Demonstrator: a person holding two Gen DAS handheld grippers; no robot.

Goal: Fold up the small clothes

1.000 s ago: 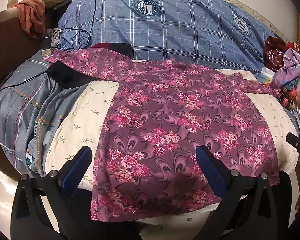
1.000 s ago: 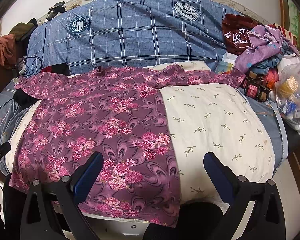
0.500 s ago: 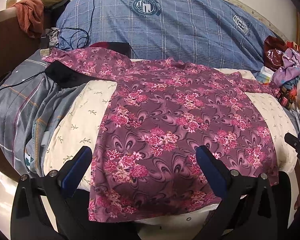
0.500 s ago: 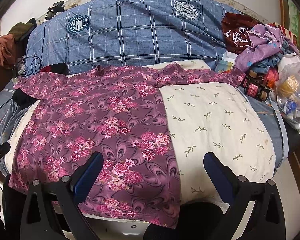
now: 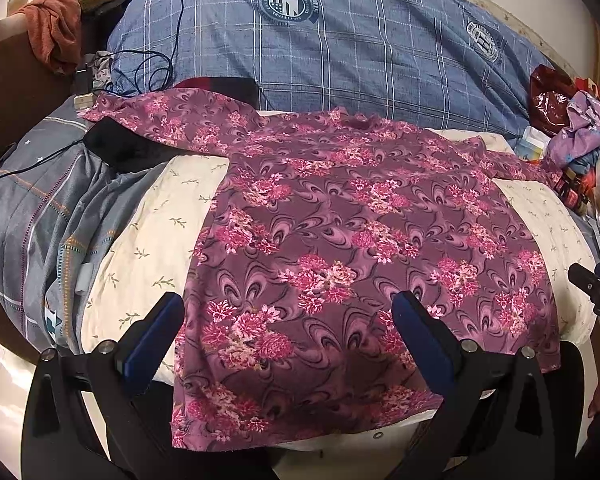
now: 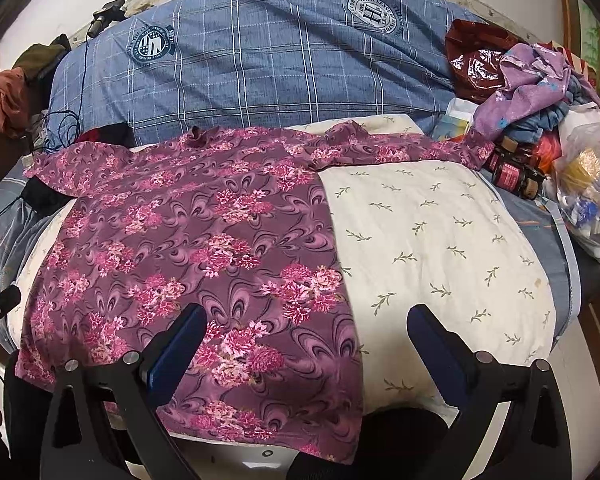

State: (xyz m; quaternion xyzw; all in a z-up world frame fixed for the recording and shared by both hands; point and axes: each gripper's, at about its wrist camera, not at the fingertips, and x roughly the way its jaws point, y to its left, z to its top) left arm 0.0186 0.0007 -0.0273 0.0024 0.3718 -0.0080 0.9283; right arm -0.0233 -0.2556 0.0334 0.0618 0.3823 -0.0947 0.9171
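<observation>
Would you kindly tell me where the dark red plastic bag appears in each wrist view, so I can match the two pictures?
Left wrist: the red bag sits at the far right edge, beside the blue quilt.
Right wrist: the red bag sits upper right, against the quilt's right end.
Shared landmark: the floral shirt spread flat.

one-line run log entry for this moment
stage: pre-fold | shirt: flat on cream pillow, unfolded | left gripper: open, near hem | right gripper: open, near hem

Purple shirt (image 5: 340, 240) with pink flowers, cream leaf-print pillow (image 6: 440, 248), blue plaid quilt (image 6: 280, 60).
</observation>
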